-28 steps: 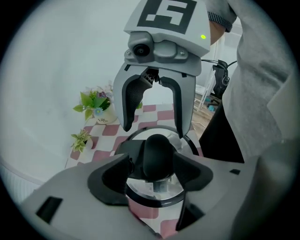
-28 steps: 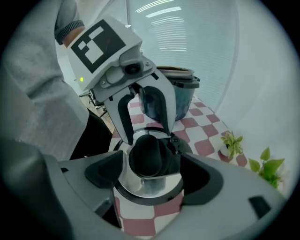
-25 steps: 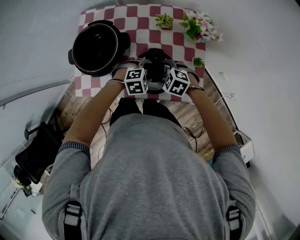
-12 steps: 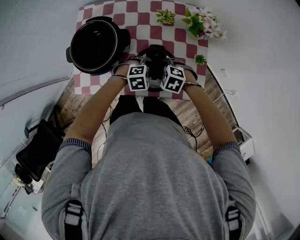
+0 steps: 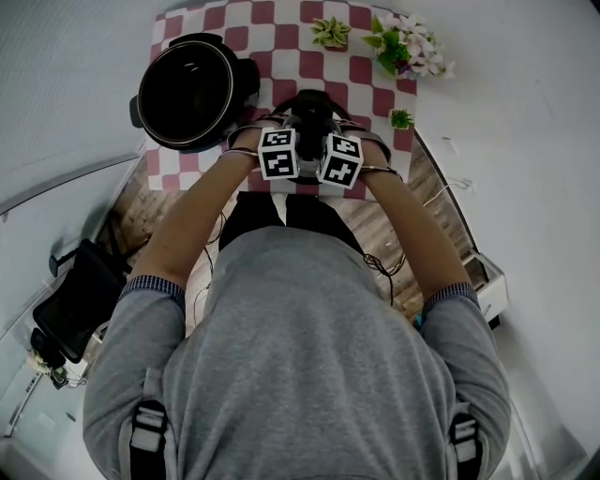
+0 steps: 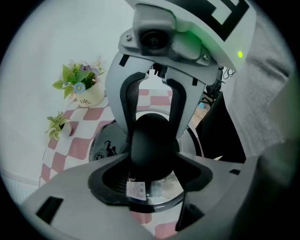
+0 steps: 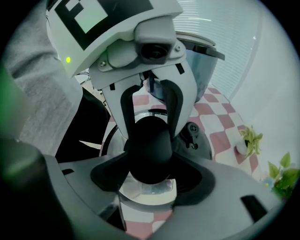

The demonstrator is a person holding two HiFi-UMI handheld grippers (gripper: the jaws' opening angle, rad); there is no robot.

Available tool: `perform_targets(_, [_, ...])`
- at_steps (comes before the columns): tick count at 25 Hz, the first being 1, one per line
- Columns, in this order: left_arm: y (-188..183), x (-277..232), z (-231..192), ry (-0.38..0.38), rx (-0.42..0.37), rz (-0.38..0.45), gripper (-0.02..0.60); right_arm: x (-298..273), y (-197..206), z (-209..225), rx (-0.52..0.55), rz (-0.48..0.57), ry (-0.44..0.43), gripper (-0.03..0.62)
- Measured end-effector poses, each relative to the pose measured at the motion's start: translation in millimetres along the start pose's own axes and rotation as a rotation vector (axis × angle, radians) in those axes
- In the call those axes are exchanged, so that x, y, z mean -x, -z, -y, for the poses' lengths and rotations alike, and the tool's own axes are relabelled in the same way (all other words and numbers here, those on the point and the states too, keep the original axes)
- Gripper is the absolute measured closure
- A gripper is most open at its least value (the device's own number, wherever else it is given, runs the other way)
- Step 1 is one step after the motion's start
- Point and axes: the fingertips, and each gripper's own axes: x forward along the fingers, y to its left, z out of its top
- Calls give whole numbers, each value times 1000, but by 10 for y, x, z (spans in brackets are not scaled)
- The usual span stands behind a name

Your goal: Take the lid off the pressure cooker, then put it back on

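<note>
The open black pressure cooker [image 5: 186, 92] stands at the left of the checked cloth. Its lid [image 6: 154, 202] lies to the right, mostly under my hands in the head view. The lid's black handle [image 6: 152, 140] stands up in the middle. My left gripper [image 6: 153, 168] and right gripper [image 7: 150, 173] face each other across it. Each has its dark pads against the sides of the handle [image 7: 150, 145]. The right jaws have just been closing around the handle. In the head view both marker cubes [image 5: 278, 154] sit close together above the lid.
A red-and-white checked cloth [image 5: 281, 19] covers the table. Two small potted plants [image 5: 330, 36] [image 5: 400, 119] and a flower pot [image 5: 403, 47] stand along the back and right. The cooker's steel body [image 7: 197, 61] rises close behind the lid. Wooden floor lies below the table edge.
Both grippers have sunk onto the lid and drawn closer together, so the marker cubes stand nearly side by side over the handle. The cooker has not moved.
</note>
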Motion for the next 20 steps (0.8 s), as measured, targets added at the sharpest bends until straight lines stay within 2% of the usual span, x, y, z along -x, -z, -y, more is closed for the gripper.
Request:
perform_targets(11, [-5, 37, 11, 5, 1, 6, 282, 38, -28, -12, -1, -36, -6, 303])
perform_targets(20, [-211, 338, 80, -17, 0, 19, 282, 397, -111, -71, 11, -29, 8, 303])
